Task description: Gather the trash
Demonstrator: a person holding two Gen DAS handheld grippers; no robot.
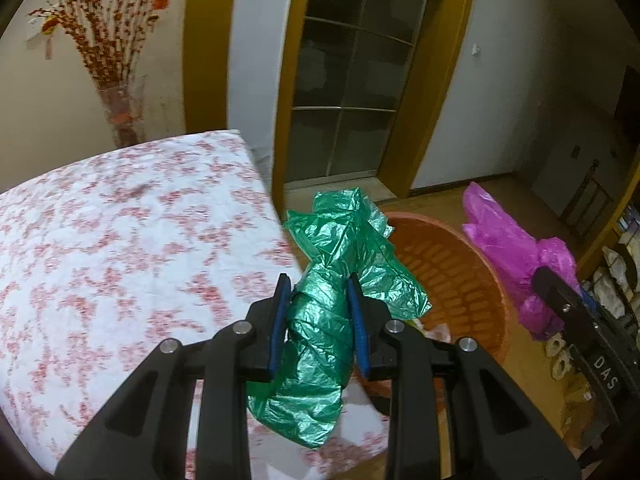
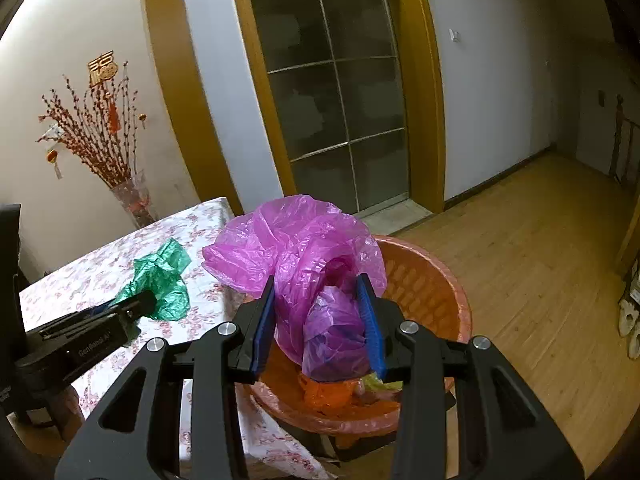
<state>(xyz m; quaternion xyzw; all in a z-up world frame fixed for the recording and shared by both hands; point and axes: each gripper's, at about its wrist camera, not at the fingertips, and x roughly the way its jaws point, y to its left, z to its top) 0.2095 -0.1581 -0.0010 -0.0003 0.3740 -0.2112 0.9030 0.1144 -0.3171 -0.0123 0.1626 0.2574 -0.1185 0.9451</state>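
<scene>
**Two bags in the air, one basket to hit**

The left hand-held gripper [image 1: 318, 322] is clamped on a crumpled green plastic bag [image 1: 340, 280], held over the bench's right edge, just short of the orange basket [image 1: 452, 272]. The right hand-held gripper [image 2: 320, 320] pinches a pink plastic bag [image 2: 296, 248] above that basket's near rim.

Both bags are thin and slippery (loose folds billow beyond the pads), so a light pinch could let one slide out early; the green one would then likely land on the bench or floor. The two grippers working close together could also knock each other.

The bench [image 1: 120, 240] wears a white cloth with red flowers. Beyond lie a wooden floor [image 2: 520, 260], a glazed door [image 2: 332, 92] in a yellow frame, and a vase of red branches [image 2: 100, 136] at far left.
</scene>
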